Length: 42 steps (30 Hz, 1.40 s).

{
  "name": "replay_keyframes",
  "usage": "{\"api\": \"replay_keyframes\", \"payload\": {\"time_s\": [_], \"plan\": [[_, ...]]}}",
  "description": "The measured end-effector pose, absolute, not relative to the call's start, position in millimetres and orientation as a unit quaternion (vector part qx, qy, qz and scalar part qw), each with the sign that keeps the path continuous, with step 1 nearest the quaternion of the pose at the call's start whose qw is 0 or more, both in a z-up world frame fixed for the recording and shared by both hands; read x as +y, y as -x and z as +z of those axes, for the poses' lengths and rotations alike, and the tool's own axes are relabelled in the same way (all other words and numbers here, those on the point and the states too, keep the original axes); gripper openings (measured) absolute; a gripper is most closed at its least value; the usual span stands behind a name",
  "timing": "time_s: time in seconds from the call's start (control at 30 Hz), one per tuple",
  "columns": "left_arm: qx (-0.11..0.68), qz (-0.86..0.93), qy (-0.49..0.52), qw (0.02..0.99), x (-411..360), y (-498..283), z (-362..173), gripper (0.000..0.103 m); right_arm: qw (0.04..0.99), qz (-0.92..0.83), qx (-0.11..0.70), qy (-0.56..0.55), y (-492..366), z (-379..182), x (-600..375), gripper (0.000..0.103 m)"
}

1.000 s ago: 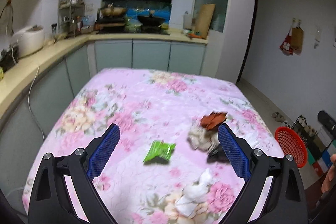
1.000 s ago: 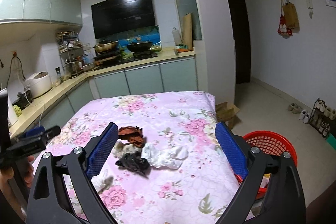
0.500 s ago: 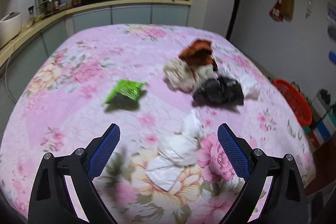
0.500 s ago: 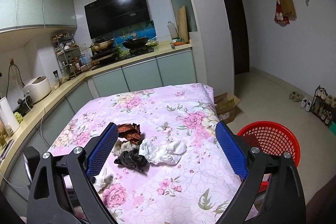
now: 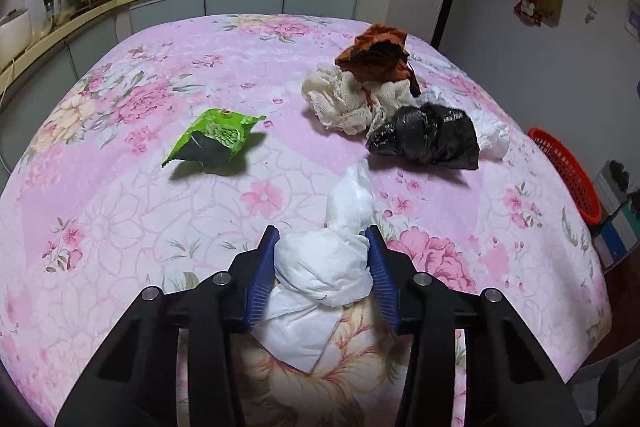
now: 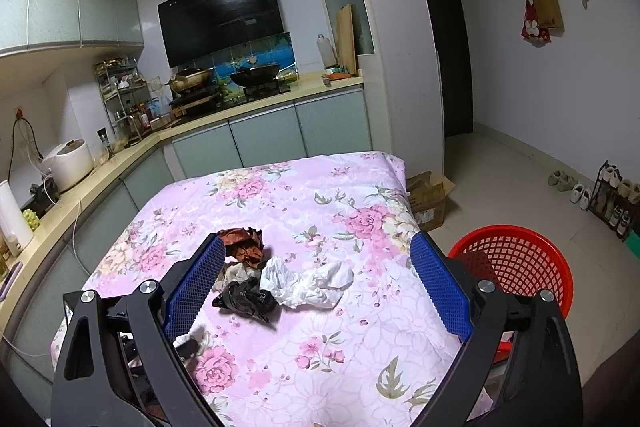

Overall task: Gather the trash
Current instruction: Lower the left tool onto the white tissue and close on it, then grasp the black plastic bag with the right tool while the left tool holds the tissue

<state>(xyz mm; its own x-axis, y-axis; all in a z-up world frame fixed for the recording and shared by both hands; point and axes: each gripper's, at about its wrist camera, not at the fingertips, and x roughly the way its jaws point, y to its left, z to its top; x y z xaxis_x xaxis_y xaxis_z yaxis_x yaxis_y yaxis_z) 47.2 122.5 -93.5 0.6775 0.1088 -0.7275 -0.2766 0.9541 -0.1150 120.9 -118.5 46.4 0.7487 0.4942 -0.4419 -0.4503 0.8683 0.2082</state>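
Now left gripper (image 5: 322, 239) jaws closing, white paper wad (image 5: 324, 267) pressed between blue pads on pink floral cloth (image 5: 120, 227). Right gripper (image 6: 316, 275) held with jaws spread wide, nothing between them. Green wrapper (image 5: 212, 141), black bag (image 5: 428, 141), brown and cream scraps seen beyond. Red basket (image 6: 516, 263) placed on floor beside table.

Right hand-held gripper (image 6: 316, 283) agape over trash pile (image 6: 276, 275), red basket (image 6: 516, 267) nr.
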Motion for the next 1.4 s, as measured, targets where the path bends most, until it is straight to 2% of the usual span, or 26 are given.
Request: {"api": "replay_keyframes", "payload": {"time_s": [0.57,0.87,0.97,1.27,1.4], "plan": [[0.305,0.193,0.128,0.924,174.1,-4.6,-46.5,0.041,0.913,0.292,0.286,0.015,-126.1,-1.7,-56.5,0.091],[0.290,0.208,0.133,0.925,194.7,10.1,-43.7,0.041,0.888,0.342,0.300,0.064,-139.7,-32.4,10.8,0.090],[0.289,0.208,0.135,0.925,198.9,13.3,-46.1,0.041,0.880,0.350,0.311,0.077,-146.0,-39.1,24.4,0.083],[0.291,0.206,0.150,0.922,207.8,15.1,-53.4,0.041,0.853,0.366,0.356,0.105,-154.3,-63.3,46.4,0.073],[0.291,0.203,0.155,0.922,209.4,15.7,-54.3,0.041,0.842,0.382,0.369,0.097,-150.6,-63.0,45.0,0.072]]}}
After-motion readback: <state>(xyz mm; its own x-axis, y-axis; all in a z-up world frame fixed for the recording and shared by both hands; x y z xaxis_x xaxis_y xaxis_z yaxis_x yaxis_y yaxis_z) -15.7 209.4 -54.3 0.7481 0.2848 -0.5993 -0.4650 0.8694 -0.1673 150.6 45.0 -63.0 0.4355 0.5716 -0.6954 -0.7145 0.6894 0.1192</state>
